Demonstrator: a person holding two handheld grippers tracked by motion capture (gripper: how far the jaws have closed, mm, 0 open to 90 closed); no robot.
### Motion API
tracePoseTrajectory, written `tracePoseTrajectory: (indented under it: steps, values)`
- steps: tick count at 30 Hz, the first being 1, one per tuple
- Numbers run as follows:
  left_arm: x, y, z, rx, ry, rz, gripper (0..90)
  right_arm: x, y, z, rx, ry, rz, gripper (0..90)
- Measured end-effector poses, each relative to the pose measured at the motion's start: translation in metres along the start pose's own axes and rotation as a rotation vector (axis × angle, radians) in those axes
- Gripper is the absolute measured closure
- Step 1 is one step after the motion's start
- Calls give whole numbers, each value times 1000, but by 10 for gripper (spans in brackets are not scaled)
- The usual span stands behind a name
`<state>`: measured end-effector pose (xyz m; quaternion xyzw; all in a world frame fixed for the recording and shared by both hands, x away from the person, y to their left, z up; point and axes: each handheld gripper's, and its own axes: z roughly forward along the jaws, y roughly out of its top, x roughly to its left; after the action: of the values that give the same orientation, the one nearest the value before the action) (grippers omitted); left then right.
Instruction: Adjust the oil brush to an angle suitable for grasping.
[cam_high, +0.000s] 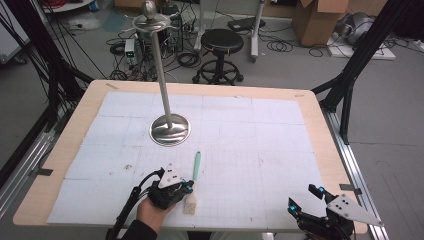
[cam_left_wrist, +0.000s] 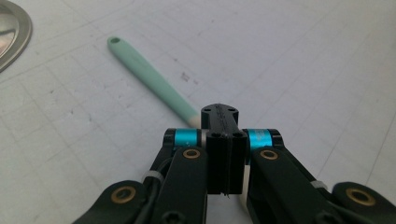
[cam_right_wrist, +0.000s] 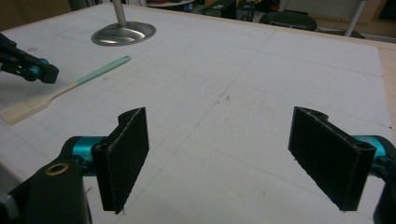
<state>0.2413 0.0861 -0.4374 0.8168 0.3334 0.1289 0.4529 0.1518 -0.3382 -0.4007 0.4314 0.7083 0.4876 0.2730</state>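
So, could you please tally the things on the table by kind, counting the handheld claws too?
Brush with mint-green handle: 1
Metal stand with round base and upright pole: 1
Handheld claws: 2, the left claw shut above the brush, the right claw open
Total: 4

Left tongs (cam_high: 187, 187) sit low with jaws pressed together, a hand (cam_high: 150, 210) gripping behind them. Right tongs (cam_high: 305, 199) spread wide, well apart to their right.
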Motion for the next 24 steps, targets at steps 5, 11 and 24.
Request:
tracePoseTrajectory:
  steps: [5,11,24]
  values:
    - [13,22,11,-15,4,-25,895,2,1,4,9,10,-10,190]
    - [11,38,35,33,-2,-17,895,-1,0,3,2,8,1,189]
    - [26,32,55,115,75,-31,895,-4,1,-2,-32,19,32,190]
